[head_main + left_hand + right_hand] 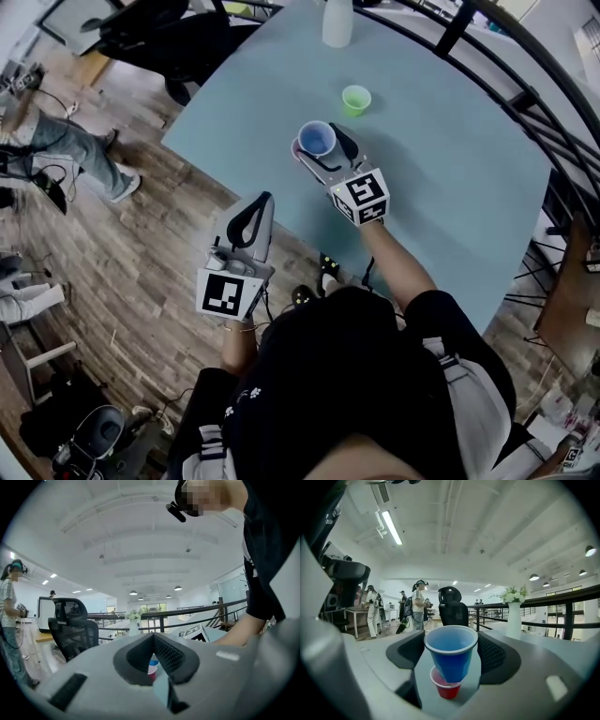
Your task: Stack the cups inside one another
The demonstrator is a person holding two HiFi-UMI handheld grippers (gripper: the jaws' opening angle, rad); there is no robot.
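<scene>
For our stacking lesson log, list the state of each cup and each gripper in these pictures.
blue cup: upright, gripped, base nested in the red cup
red cup: upright, under the blue cup
green cup: upright, standing apart from the others
right gripper: closed on the blue cup
left gripper: jaws together, empty

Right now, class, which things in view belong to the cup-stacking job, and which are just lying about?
Job: blue cup, red cup, green cup.
Lying about: vase, office chair.
</scene>
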